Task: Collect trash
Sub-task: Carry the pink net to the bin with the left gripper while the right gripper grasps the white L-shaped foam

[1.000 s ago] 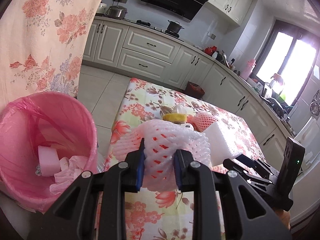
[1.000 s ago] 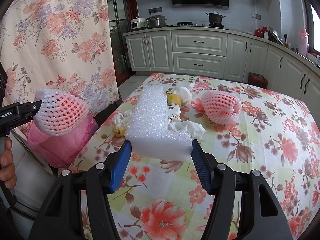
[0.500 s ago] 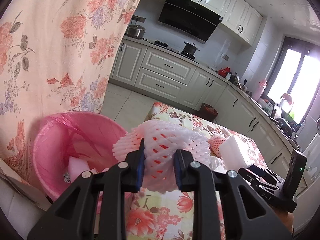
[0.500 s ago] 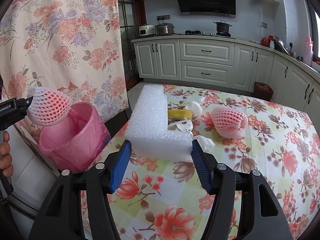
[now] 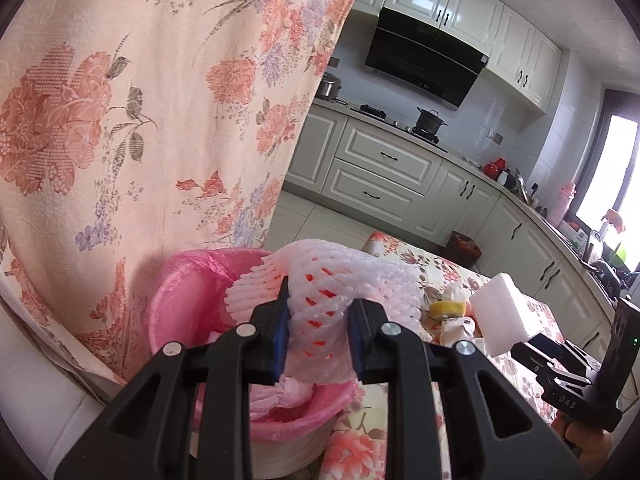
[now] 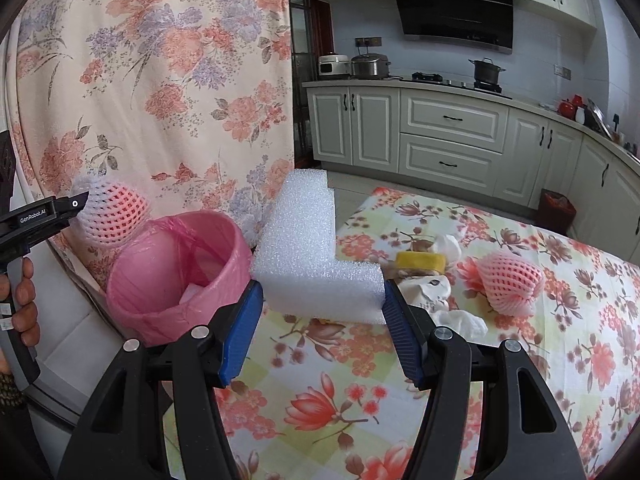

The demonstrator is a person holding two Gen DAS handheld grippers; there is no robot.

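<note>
My left gripper [image 5: 318, 332] is shut on a pink-white foam fruit net [image 5: 332, 284] and holds it above the near rim of the pink-lined trash bin [image 5: 176, 300]; the net also shows in the right wrist view [image 6: 114, 212] over the bin [image 6: 160, 280]. My right gripper [image 6: 322, 320] is shut on an L-shaped white foam block [image 6: 308, 252], held over the table's left edge beside the bin. The block also shows in the left wrist view [image 5: 504, 320]. The bin holds foam and crumpled tissue.
On the floral tablecloth [image 6: 480, 360] lie a second foam net [image 6: 512, 284], a yellow sponge [image 6: 420, 262] and crumpled tissues [image 6: 444, 300]. A floral curtain [image 6: 160, 80] hangs behind the bin. Kitchen cabinets [image 6: 448, 136] line the far wall.
My left gripper has carried the foam net left, from over the table to above the bin. My right gripper has moved the foam block left, closer to the bin.
</note>
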